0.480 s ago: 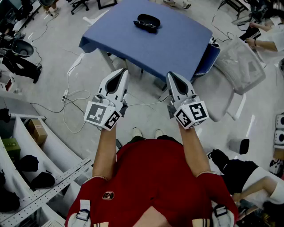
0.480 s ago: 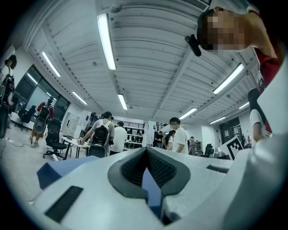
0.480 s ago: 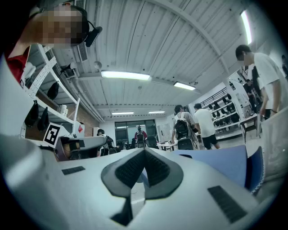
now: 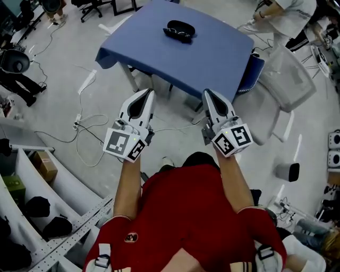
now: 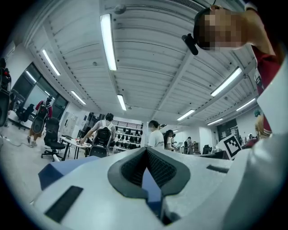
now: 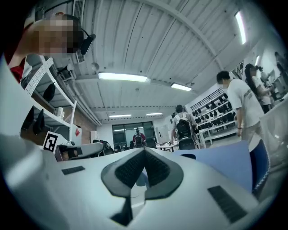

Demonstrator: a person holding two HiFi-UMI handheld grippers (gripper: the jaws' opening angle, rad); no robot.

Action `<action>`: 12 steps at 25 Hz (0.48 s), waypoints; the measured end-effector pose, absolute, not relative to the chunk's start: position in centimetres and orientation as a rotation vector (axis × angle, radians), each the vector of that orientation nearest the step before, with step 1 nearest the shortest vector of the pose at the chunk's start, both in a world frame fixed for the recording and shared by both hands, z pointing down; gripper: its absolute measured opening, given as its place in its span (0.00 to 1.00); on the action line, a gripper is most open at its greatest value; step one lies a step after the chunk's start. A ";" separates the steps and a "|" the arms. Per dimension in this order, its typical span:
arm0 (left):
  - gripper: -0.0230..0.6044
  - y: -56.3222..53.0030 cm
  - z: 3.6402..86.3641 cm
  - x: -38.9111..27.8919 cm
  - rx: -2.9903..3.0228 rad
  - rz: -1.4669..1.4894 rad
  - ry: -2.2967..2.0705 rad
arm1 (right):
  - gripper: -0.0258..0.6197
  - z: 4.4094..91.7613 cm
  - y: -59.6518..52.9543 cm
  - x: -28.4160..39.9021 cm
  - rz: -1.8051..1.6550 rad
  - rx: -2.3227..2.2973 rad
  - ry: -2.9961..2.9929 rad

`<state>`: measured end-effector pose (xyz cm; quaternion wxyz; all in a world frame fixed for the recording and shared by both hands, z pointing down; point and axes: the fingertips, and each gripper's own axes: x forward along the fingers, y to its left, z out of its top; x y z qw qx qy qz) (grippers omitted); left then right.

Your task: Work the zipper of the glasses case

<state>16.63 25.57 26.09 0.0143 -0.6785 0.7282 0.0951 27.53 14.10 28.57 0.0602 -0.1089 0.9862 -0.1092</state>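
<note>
The black glasses case (image 4: 178,30) lies on the far part of the blue-covered table (image 4: 212,58). Both grippers are held out in front of the person's chest, short of the table's near edge and well apart from the case. My left gripper (image 4: 149,92) is shut with nothing between its jaws, and my right gripper (image 4: 206,91) is shut and empty too. In the left gripper view the closed jaws of the left gripper (image 5: 146,148) point across the room over the table (image 5: 58,168). In the right gripper view the right gripper (image 6: 145,150) points level past the table (image 6: 225,164).
A white mesh chair (image 4: 287,79) stands right of the table, and a person in white (image 4: 287,16) stands behind it. Cables (image 4: 85,122) trail over the floor at left. White shelving (image 4: 32,212) runs along the lower left. Several people (image 5: 155,137) stand far off.
Both grippers stay shut and side by side. The head view has shifted a little, and a person in white has come into view at the table's far right.
</note>
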 end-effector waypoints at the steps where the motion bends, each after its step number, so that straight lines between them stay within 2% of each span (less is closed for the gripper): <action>1: 0.04 25.9 26.2 16.3 -2.111 0.299 2.267 | 0.04 28.6 14.2 27.4 -0.333 -0.338 2.984; 12: 0.04 26.2 26.3 12.2 -2.082 0.285 2.300 | 0.04 28.8 12.4 24.7 -0.339 -0.369 2.989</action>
